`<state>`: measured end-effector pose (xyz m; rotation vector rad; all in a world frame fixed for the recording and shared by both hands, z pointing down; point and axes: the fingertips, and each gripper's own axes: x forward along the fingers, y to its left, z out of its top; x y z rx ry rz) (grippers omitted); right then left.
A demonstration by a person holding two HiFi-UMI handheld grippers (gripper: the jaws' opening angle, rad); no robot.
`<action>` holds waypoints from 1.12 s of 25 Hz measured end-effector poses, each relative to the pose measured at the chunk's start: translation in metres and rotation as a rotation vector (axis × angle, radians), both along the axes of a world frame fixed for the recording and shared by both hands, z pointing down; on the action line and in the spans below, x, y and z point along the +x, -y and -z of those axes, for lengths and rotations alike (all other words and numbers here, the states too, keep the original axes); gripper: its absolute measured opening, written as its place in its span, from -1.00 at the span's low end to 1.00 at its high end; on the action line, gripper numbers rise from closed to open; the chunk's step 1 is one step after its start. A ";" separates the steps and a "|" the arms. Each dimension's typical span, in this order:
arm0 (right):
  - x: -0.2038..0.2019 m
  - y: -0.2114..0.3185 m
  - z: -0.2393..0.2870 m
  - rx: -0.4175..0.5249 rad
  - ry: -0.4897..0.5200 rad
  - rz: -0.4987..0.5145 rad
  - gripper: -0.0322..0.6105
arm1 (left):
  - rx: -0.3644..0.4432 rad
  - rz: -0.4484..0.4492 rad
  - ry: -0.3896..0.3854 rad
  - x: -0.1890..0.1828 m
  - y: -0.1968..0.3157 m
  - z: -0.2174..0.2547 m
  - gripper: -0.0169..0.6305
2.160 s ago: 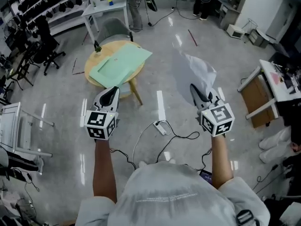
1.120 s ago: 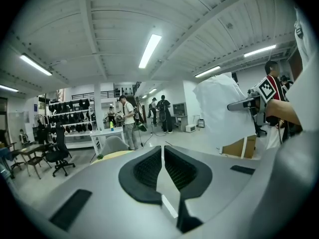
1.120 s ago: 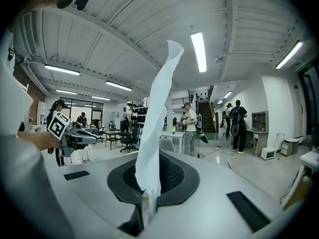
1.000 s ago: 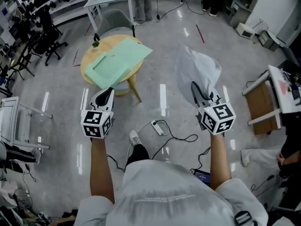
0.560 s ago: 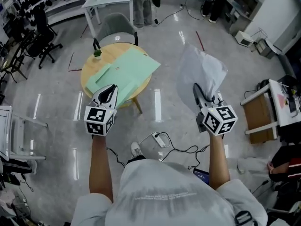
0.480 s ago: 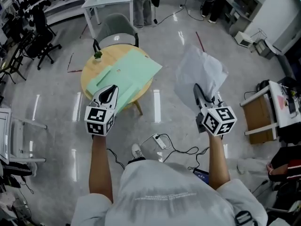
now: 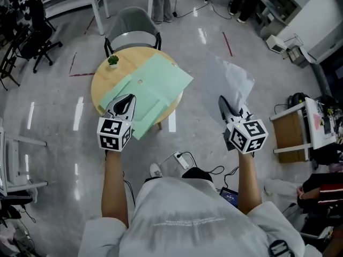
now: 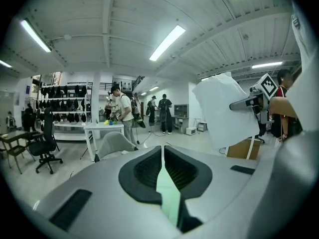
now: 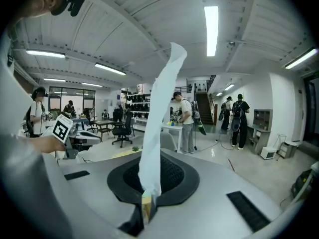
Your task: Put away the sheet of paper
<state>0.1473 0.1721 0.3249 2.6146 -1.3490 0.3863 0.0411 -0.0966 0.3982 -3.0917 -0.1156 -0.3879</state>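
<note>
My right gripper [image 7: 222, 102] is shut on the lower edge of a white sheet of paper [image 7: 236, 81], which stands up and curls away above the floor. In the right gripper view the sheet of paper [image 9: 158, 114] rises straight from the pinched jaws of the right gripper [image 9: 146, 197]. My left gripper [image 7: 128, 98] is shut with nothing in it and hovers over the near edge of a green folder [image 7: 155, 88] that lies on a round wooden table [image 7: 99, 80]. The left gripper view shows that gripper [image 8: 162, 151] with its jaws together, and the sheet [image 8: 224, 111] off to the right.
A small potted plant [image 7: 113, 61] stands on the table's far left. A grey chair [image 7: 131, 30] sits behind the table. A power strip [image 7: 179, 158] and cables lie on the floor near my feet. A desk [image 7: 293, 123] stands at the right. People stand farther back.
The round table and green folder have come closer as I walked forward; the left gripper now hangs over the folder's near edge. The right gripper still holds the sheet.
</note>
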 end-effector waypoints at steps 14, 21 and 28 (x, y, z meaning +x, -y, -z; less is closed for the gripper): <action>0.045 0.104 -0.066 0.057 0.266 0.107 -0.81 | -0.057 0.174 0.106 -0.014 0.088 -0.050 -0.85; 0.083 0.146 -0.097 -0.043 0.281 0.256 -0.81 | -0.087 0.276 0.143 -0.001 0.107 -0.067 -0.85; 0.128 0.194 -0.135 -0.149 0.383 0.460 -0.81 | -0.146 0.390 0.173 0.030 0.126 -0.080 -0.85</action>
